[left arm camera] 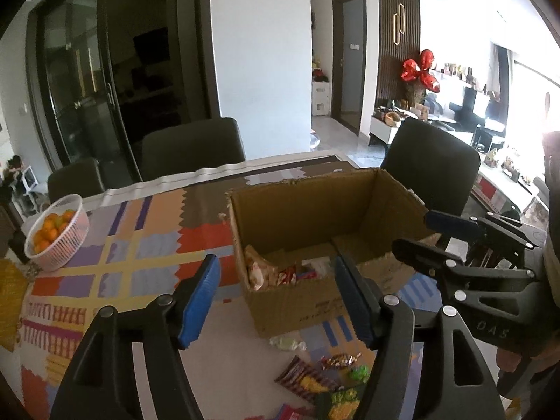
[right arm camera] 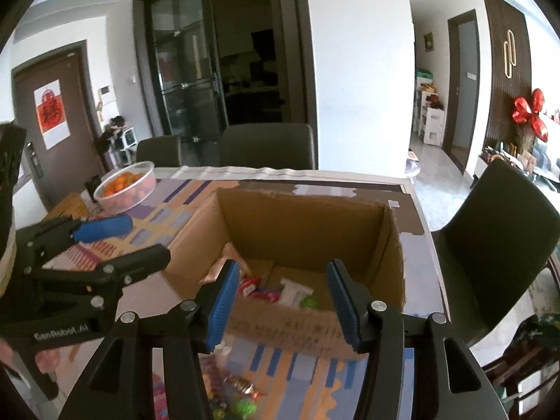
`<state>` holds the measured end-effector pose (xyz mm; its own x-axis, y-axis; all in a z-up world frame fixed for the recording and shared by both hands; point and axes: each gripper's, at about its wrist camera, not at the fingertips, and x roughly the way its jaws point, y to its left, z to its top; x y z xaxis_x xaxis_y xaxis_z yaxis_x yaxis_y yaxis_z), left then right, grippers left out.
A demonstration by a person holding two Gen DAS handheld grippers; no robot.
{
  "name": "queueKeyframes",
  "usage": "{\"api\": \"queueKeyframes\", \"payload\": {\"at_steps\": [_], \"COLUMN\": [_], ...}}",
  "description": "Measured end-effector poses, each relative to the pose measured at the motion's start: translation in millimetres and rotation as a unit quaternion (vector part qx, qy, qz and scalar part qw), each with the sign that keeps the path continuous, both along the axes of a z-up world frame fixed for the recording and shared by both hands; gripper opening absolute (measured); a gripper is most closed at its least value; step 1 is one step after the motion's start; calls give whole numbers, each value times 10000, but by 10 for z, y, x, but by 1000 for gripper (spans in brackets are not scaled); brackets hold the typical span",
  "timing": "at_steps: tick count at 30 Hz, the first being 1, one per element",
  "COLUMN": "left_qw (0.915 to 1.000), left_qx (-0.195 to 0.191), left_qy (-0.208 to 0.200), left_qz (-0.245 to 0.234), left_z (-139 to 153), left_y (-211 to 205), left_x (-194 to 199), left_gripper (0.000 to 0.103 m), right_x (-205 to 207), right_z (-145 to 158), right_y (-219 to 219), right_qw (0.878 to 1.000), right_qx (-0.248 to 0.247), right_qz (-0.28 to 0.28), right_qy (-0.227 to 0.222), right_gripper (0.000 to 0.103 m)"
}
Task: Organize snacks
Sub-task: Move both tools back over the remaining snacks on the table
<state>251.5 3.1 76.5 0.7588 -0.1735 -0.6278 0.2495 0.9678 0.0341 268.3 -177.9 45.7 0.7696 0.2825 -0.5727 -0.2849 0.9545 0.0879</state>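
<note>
Here the left claw [left arm camera: 276, 301] and right claw [right arm camera: 283, 306] both gape empty above loose snacks [left arm camera: 325, 378] on the near surface [left arm camera: 140, 245]. Next, drop onto one wrapper and pinch across its narrow width. Beyond, the cardboard box [left arm camera: 297, 308] stands upright, mouth up, its long axis running left-right.

The cardboard box [right arm camera: 308, 231] is plain brown. Under it, the tablecloth [left arm camera: 115, 245] shows a patchwork of orange, lilac, yellow, red and brown blocks with zigzag edges. Left of the box, a white mesh basket [left arm camera: 57, 234] holds orange fruit [left arm camera: 49, 232]. In front of the box lie snack packets [left arm camera: 329, 381] in red, yellow and green. Both grippers are black with blue pads [left arm camera: 201, 295]. Behind the box stand dark grey chairs [right arm camera: 267, 145].
</note>
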Motion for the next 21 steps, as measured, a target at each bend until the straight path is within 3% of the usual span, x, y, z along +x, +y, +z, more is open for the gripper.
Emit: {"api": "queueKeyframes", "payload": {"at_steps": [8, 21], "left_qw": [9996, 9981], "left_qx": [254, 154], "left_qy": [-141, 594], "left_qz": [-26, 16], "left_z": [-62, -679], "left_y": [25, 146], "left_x": [-325, -564], "left_gripper": [72, 72], "right_x": [-305, -513], "right_z": [-119, -516], "right_y": [17, 79], "right_qw": [9999, 9983], "right_qx": [78, -87], "right_qz": [78, 67], "right_qy": [95, 577], "right_gripper": [53, 53]}}
